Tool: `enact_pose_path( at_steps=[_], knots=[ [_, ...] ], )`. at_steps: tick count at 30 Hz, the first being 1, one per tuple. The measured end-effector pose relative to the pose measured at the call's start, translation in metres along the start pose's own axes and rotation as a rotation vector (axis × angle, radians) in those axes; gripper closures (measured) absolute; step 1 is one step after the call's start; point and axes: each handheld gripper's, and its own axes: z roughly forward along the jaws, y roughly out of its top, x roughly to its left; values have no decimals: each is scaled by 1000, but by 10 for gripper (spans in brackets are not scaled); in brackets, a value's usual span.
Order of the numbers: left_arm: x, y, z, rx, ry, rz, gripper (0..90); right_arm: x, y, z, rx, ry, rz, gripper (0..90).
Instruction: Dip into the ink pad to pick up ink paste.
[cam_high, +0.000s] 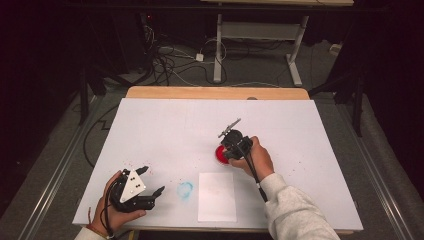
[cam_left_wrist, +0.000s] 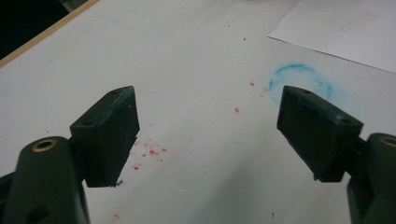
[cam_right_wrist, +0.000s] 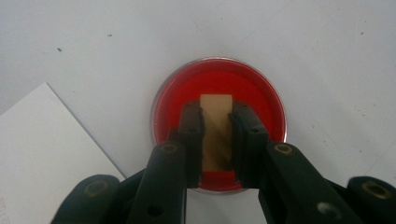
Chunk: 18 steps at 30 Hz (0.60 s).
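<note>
White table (cam_high: 165, 125), upright block (cam_right_wrist: 216, 130) over dish (cam_right_wrist: 261, 88)

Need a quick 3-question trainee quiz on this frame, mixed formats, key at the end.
1. True or false: the left gripper is open and holds nothing.
2. Multiple choice: what does the right gripper hold over the red dish? A) a blue cap B) a tan block C) a folded paper
3. Fill in: the smudged ring on the table near the paper sheet is ____ in colour.

Key: 1 true. 2 B, the tan block sits between the closed jaws. 3 blue.
</note>
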Motion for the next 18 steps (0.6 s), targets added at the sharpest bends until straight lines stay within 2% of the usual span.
enact_pose_path(
  at_steps=[5,7,12,17,18],
  knots=[
    [0,0,0,0,0,1,204,1,-1,0,-11,-6,-14,763],
    [0,0,0,-1,-1,1,204,0,-4,0,-23,6,5,763],
    [0,0,-1,-9,-3,-2,206,1,-3,0,-19,-10,-8,763],
    [0,0,-1,-11,-1,-7,206,-1,-2,-1,-14,9,-2,763],
    [0,0,-1,-11,-3,-6,206,-1,-1,-1,-11,4,-15,762]
  ],
)
